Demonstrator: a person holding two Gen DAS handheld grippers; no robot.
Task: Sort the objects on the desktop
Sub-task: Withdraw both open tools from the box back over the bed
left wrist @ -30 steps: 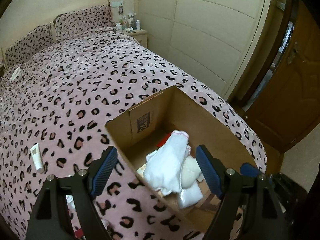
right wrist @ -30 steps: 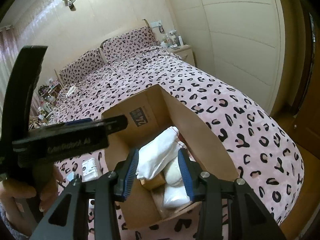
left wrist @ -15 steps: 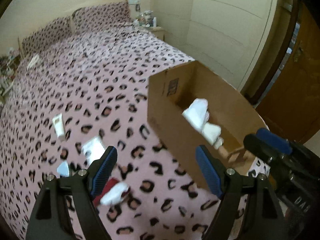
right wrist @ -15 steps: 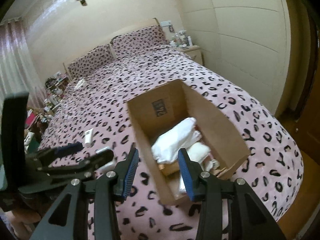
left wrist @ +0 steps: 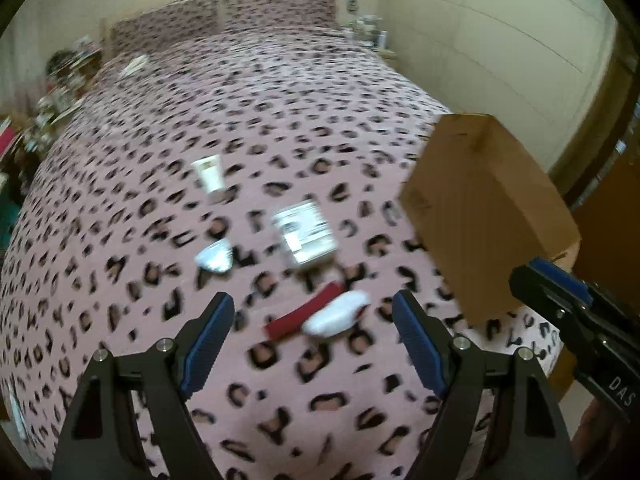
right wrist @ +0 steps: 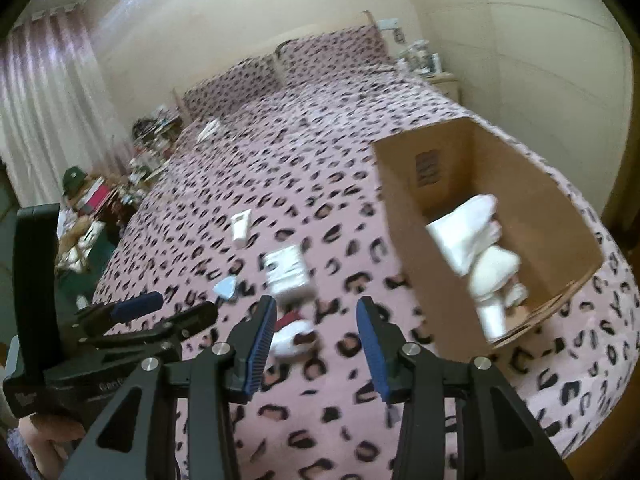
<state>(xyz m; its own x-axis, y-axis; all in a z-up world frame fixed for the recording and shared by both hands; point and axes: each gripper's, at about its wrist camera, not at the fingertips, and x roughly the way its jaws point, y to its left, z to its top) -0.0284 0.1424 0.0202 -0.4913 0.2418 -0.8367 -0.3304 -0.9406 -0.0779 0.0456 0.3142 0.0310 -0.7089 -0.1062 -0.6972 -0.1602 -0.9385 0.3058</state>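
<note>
The left gripper hangs above the bed with its jaws wide and empty, and the right gripper does the same with jaws a little narrower, also holding nothing. Just ahead of the left jaws, almost between them, lie a white rounded object and a red flat strip, touching each other; here is the first risk, because a closing on one can catch or push the other. Further ahead are a white labelled box, a small pale blue packet and a white tube, all apart from each other. The cardboard box stands to the right of both jaws and already holds white bundles. The blanket is soft, so I think a flat thing can sink and slip from the pads. Both views are blurred, so aiming now may miss.
</note>
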